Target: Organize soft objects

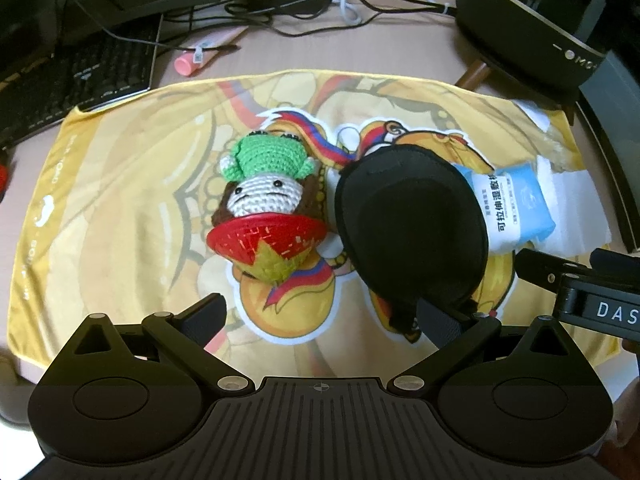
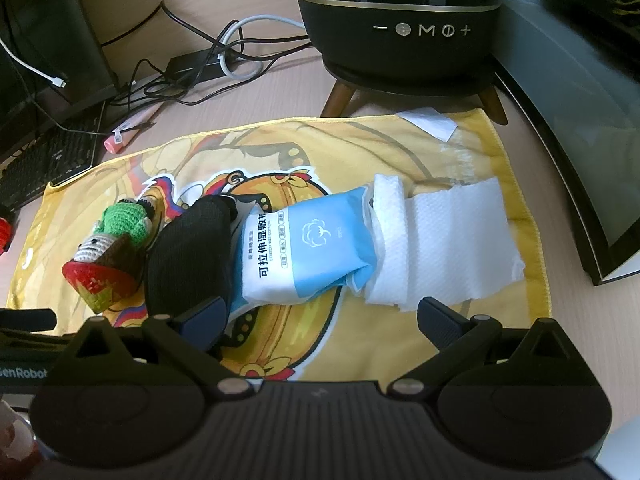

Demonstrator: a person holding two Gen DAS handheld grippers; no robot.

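Both grippers, left gripper (image 1: 320,316) and right gripper (image 2: 322,318), hang spread wide and hold nothing. On the yellow cloth (image 1: 120,184), the black pouch (image 1: 408,220) lies mid-cloth, the knitted doll (image 1: 266,204) just left, the wipes pack (image 2: 308,248) and white tissue (image 2: 448,240) right. Sorting hasn't started, I think; next, pinch one gently.

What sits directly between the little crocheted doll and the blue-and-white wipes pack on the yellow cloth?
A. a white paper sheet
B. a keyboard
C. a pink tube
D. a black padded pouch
D: the black padded pouch lies on the yellow cloth with the crocheted doll on one side and the wipes pack overlapping its other edge.
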